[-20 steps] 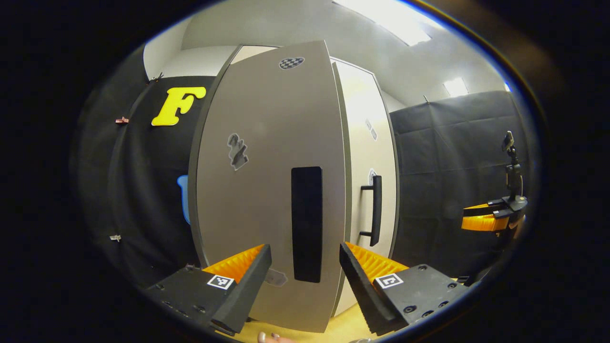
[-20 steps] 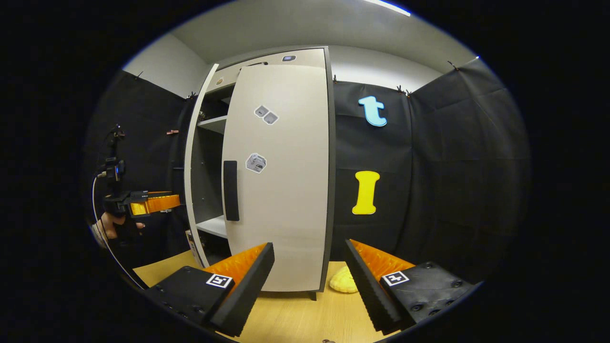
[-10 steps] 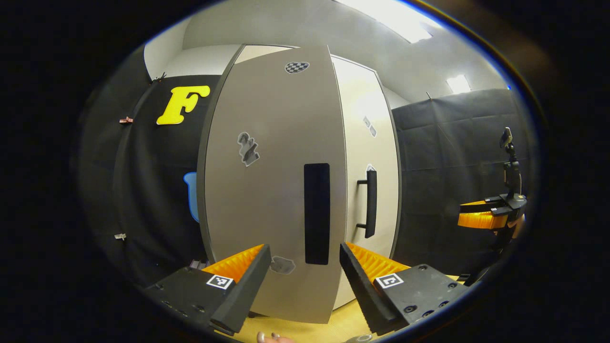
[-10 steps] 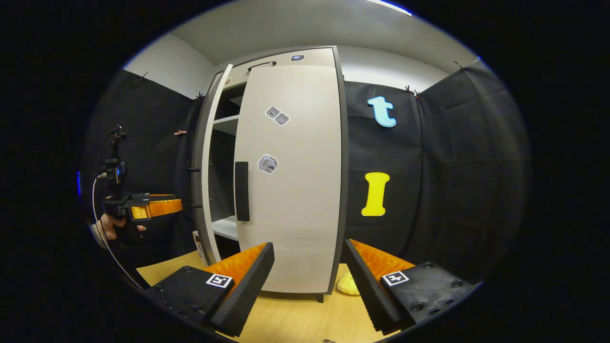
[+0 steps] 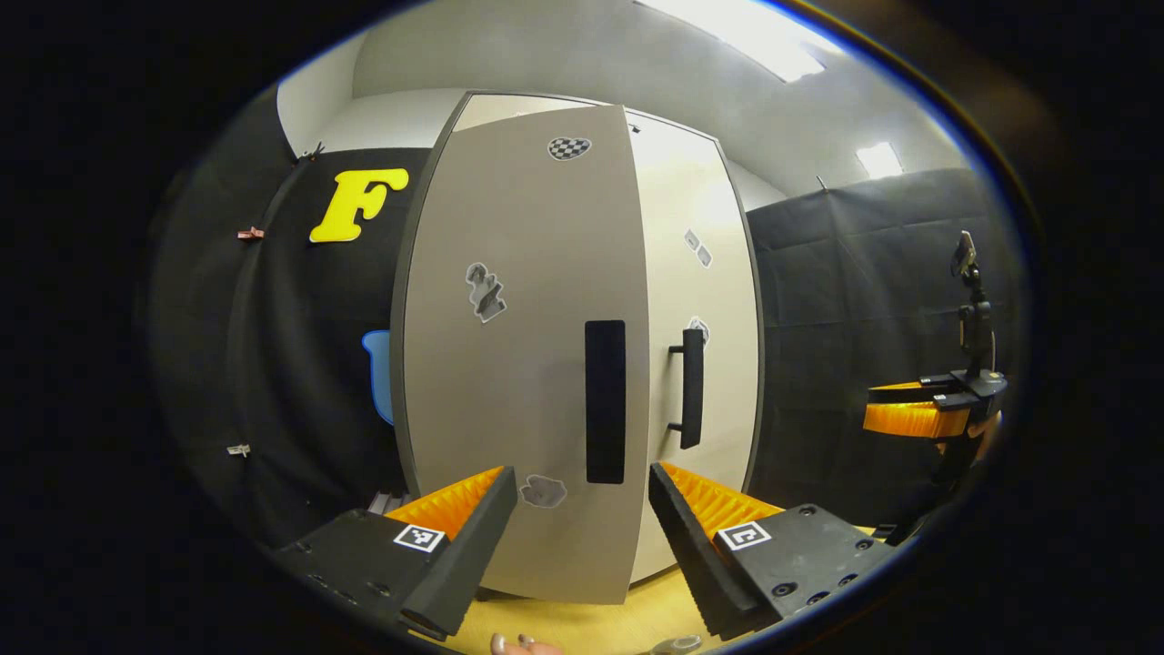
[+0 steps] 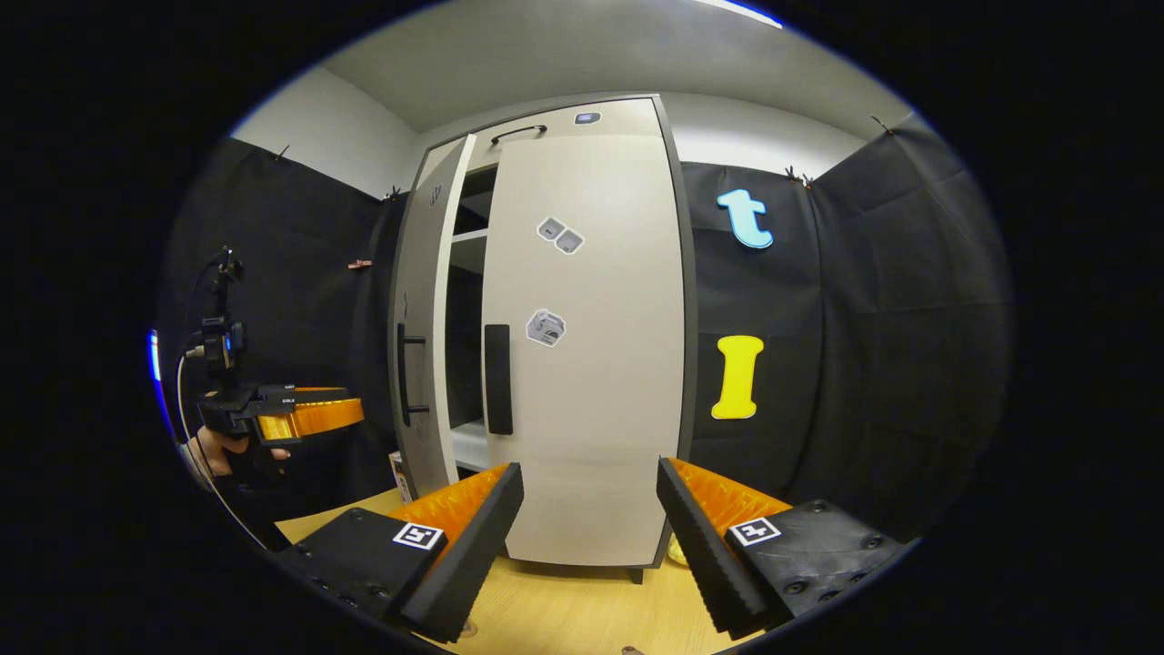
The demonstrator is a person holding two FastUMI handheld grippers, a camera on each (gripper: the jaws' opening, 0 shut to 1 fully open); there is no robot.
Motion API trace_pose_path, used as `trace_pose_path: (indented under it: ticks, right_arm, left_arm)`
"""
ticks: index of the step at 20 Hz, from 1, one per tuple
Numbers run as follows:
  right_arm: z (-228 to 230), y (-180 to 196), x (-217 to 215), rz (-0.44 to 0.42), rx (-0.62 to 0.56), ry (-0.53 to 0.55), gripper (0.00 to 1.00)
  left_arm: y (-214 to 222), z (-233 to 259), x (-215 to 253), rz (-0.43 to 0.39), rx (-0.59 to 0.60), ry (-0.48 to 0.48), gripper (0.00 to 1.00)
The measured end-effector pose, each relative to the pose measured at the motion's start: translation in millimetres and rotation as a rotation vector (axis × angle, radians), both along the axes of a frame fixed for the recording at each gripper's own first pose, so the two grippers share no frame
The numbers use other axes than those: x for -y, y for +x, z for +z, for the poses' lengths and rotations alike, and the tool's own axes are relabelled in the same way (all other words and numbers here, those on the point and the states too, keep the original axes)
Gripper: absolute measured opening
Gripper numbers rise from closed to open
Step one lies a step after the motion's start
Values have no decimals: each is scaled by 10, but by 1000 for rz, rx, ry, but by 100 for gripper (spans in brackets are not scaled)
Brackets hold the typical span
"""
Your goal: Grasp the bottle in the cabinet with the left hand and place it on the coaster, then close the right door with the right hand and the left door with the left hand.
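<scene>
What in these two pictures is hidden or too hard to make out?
- Cabinet inside: in the right gripper view, a dark gap between the left door and right door shows just shelf edges.
- Yellow thing on the table: behind the right gripper finger and the cabinet's corner.
- Stickers on the doors: too small to read, both views.
- Left gripper: open before the left door.

Light wood tabletop (image 6: 582,619) carries the tall cabinet (image 6: 591,364), which stands on short dark feet near the table's rear. A pale yellow object (image 6: 675,549) lies on the table just beside the cabinet's right foot, mostly hidden. In the left gripper view the same tabletop (image 5: 627,614) shows below the cabinet (image 5: 527,364).
</scene>
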State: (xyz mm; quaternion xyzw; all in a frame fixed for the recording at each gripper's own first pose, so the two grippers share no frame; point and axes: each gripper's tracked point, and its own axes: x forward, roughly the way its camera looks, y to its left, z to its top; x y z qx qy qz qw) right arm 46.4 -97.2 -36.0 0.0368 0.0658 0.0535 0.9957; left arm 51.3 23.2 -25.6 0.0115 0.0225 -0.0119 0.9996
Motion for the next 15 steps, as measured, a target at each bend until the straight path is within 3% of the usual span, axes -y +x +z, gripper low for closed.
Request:
trace_pose_path:
  ticks: [6,15]
  right_arm:
    - [104,-49,-151,-21,28,-31,98]
    - [126,-155,-366,-113,19,-23,98]
  left_arm:
    - [-223,101,40,47,11,20,93]
    - [-626,188,-147,194,-4,95,93]
